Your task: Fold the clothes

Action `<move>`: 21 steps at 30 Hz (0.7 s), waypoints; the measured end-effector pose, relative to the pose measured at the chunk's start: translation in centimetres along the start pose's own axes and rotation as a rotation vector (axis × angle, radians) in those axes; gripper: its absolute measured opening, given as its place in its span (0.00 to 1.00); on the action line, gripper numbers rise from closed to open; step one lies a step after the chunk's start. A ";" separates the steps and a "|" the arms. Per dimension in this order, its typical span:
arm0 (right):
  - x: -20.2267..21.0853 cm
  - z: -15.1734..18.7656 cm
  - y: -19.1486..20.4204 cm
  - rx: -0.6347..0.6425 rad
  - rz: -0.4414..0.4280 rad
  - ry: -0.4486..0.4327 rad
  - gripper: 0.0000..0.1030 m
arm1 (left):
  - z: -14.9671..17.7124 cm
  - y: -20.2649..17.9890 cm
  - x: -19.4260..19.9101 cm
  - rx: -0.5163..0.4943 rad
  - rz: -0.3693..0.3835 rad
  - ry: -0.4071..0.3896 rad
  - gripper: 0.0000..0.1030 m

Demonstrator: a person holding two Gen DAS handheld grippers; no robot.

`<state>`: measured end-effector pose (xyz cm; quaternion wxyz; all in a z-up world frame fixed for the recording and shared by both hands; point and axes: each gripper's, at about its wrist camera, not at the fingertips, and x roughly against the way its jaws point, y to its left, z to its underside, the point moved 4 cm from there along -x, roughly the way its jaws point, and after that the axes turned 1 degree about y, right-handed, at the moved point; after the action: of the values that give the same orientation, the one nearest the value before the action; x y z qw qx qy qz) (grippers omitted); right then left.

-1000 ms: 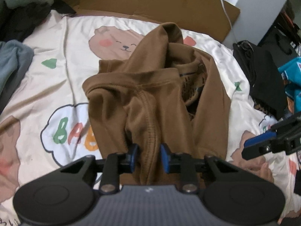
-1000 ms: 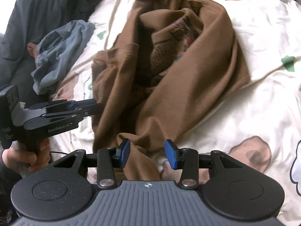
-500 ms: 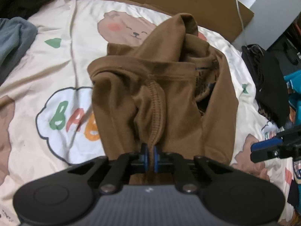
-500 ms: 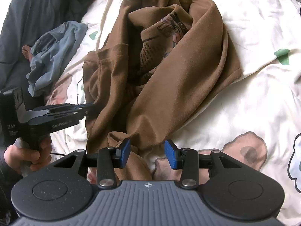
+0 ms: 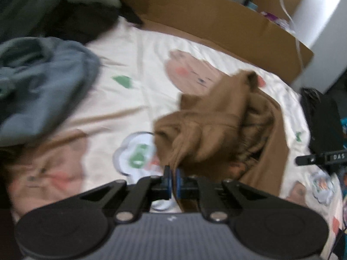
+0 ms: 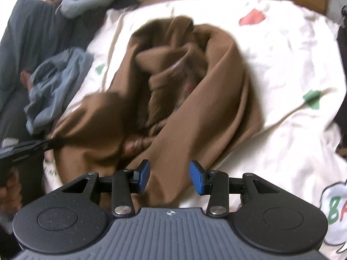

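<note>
Now my left hand-held gripper (image 5: 172, 181) is pinched tight on a seam of the brown shirt (image 6: 195, 91), which lies crumpled on the bed (image 6: 282, 69). I judge I'm at the opening-out step, no fold made yet. My right hand-held gripper (image 6: 169, 176) stands half open over another edge; next it should close there, then both spread the cloth.
</note>
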<state>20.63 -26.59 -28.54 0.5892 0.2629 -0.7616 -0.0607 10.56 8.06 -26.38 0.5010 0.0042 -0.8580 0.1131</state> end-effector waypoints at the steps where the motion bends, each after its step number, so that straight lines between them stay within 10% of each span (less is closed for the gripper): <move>1: 0.0 -0.6 -0.5 -0.009 0.019 -0.019 0.44 | -0.3 0.8 0.4 0.010 -0.023 -0.008 0.04; 15: -3.1 -7.1 -8.8 -0.274 0.124 -0.183 0.53 | -1.6 5.8 3.0 0.103 -0.126 -0.063 0.04; 21: -6.0 -7.6 -11.6 -0.398 0.036 -0.131 0.54 | -1.7 4.9 3.3 0.099 -0.120 -0.067 0.04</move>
<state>32.50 -31.97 -36.13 0.5797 0.1234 -0.7758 -0.2164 9.73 13.53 -23.66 0.4769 0.0841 -0.8659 0.1252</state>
